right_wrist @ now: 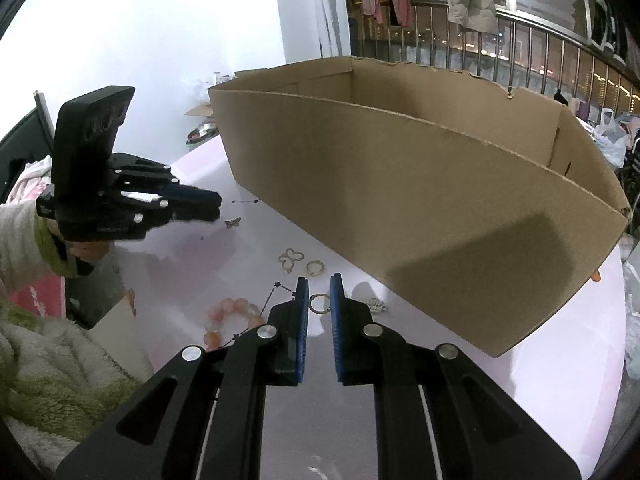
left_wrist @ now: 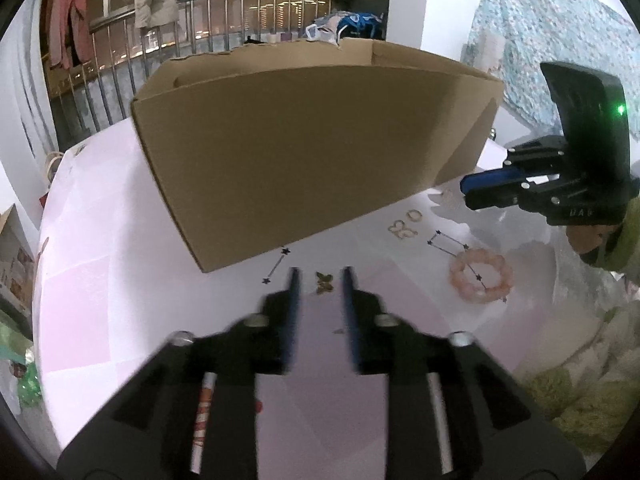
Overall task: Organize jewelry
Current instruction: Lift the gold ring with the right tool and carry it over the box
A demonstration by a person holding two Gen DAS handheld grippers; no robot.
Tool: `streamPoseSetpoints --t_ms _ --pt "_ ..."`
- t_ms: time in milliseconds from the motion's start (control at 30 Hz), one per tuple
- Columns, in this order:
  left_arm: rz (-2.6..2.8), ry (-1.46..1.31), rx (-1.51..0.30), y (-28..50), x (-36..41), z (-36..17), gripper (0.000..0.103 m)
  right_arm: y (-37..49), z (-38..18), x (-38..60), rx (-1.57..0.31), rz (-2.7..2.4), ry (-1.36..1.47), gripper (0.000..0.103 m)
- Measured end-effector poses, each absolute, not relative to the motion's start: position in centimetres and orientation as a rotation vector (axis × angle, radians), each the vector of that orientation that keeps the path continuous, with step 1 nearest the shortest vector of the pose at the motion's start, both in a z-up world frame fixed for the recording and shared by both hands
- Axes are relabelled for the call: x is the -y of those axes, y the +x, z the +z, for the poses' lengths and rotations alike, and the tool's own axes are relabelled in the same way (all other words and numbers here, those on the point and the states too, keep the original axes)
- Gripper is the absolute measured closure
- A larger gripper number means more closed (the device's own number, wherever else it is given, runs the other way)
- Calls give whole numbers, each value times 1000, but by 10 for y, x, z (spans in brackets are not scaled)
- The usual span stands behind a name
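Note:
A brown cardboard box [left_wrist: 304, 152] stands open on the pale pink table [left_wrist: 120, 300]; it also shows in the right wrist view [right_wrist: 420, 208]. My left gripper [left_wrist: 320, 278] is open, its tips on either side of a small gold butterfly piece [left_wrist: 324, 282], which also shows in the right wrist view [right_wrist: 232, 222]. My right gripper [right_wrist: 319, 288] is open with a thin metal ring [right_wrist: 319, 304] between its tips. A pink bead bracelet [left_wrist: 482, 276] lies to the right; it also shows in the right wrist view [right_wrist: 228, 318]. Gold rings [right_wrist: 314, 268] and a butterfly-shaped wire piece [right_wrist: 291, 259] lie near the box.
A thin chain with star charms [left_wrist: 276, 266] lies by the box corner. A small silver piece [right_wrist: 377, 305] lies right of my right fingers. A fluffy green sleeve [right_wrist: 52, 364] is at the table's near edge. A metal railing [left_wrist: 224, 20] with hanging clothes stands behind.

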State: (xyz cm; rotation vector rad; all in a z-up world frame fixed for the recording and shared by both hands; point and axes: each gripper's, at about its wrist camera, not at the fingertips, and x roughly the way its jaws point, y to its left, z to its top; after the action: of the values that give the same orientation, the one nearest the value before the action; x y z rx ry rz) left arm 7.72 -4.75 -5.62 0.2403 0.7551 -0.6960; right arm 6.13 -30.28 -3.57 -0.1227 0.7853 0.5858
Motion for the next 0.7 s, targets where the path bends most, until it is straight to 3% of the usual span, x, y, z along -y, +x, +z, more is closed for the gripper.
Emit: streamPoseSetpoints --t_ms 133,267,700 --pt "-673 268 -785 82 56 -68 78 63 -36 304 -790 587 -121 92" --pt "-647 268 -784 86 56 -65 96 65 -37 304 -792 587 -117 92" --pt "-655 271 -780 87 55 -61 96 67 -38 306 -791 592 -111 92"
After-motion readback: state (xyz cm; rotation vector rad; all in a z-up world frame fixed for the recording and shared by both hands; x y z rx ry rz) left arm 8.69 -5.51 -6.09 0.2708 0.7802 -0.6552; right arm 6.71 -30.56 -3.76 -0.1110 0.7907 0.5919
